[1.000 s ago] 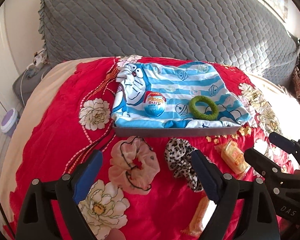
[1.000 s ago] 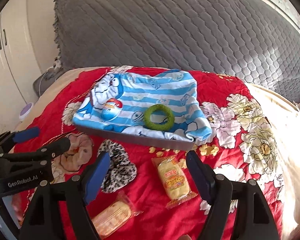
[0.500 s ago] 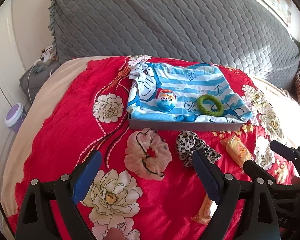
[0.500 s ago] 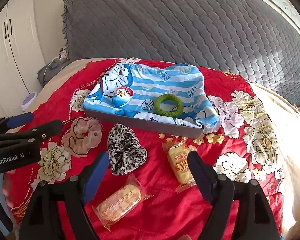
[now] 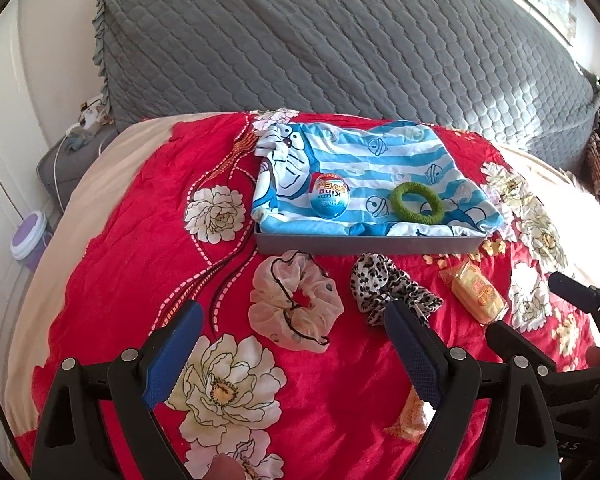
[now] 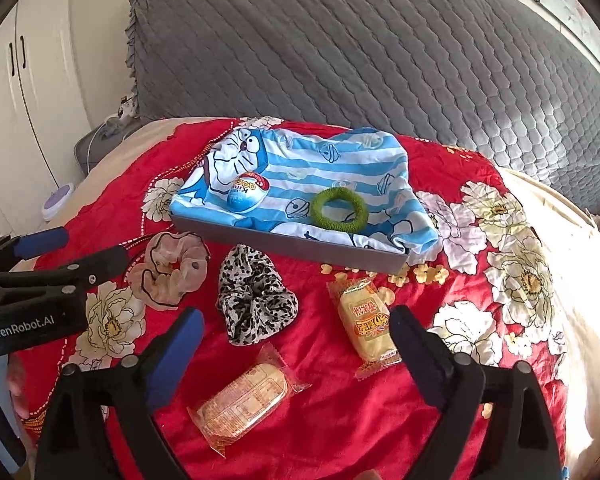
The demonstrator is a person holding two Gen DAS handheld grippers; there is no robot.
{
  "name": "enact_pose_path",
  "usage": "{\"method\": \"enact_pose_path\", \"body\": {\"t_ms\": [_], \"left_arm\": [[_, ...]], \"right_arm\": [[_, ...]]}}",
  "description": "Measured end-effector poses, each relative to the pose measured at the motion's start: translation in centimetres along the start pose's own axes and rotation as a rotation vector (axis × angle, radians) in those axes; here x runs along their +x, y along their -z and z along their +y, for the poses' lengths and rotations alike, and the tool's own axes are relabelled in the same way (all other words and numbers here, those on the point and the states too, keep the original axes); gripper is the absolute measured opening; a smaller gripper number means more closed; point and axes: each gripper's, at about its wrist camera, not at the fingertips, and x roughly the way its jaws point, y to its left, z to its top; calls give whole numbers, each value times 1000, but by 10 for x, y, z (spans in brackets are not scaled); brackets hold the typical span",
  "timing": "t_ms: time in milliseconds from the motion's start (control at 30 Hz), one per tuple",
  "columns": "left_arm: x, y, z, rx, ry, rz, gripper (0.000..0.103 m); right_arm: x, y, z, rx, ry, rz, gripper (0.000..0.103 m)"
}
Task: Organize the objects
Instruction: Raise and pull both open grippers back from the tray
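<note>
Two pairs of tongs hang over the bed, both spread wide and holding nothing: the left tongs [image 5: 292, 340] above the pale pink scrunchie [image 5: 296, 300], the right tongs [image 6: 292, 344] above the snack packets. On the red floral bedspread [image 6: 340, 420] sits a shallow grey tray [image 6: 300, 246] lined with a blue-and-white striped cartoon cloth [image 6: 332, 164]. Inside it, a blue chocolate egg [image 6: 247, 193] lies toward the nine o'clock side and a green ring-shaped hair tie [image 6: 339, 211] toward three o'clock, the two apart from each other. Just outside the tray's near wall, at six o'clock from it, lie the loose things. The pink scrunchie is nearest the left tongs, with a leopard-print scrunchie [image 6: 256, 300] just beside it at its three o'clock. A yellow wrapped cake [image 6: 366, 322] lies further toward three o'clock, close to the right tongs' right finger. At six o'clock from the leopard scrunchie, between the right tongs' fingers, a second clear-wrapped pastry [image 6: 246, 404] lies slantwise. A grey quilted headboard cover [image 6: 360, 48] rises behind the tray at twelve o'clock.
</note>
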Motion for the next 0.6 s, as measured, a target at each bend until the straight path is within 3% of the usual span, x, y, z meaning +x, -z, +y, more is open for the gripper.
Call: {"method": "enact_pose_path", "body": {"t_ms": [600], "left_arm": [[1,18,2,26,2,17,93]], "right_arm": [[4,14,4,-17,18,33,101]]}}
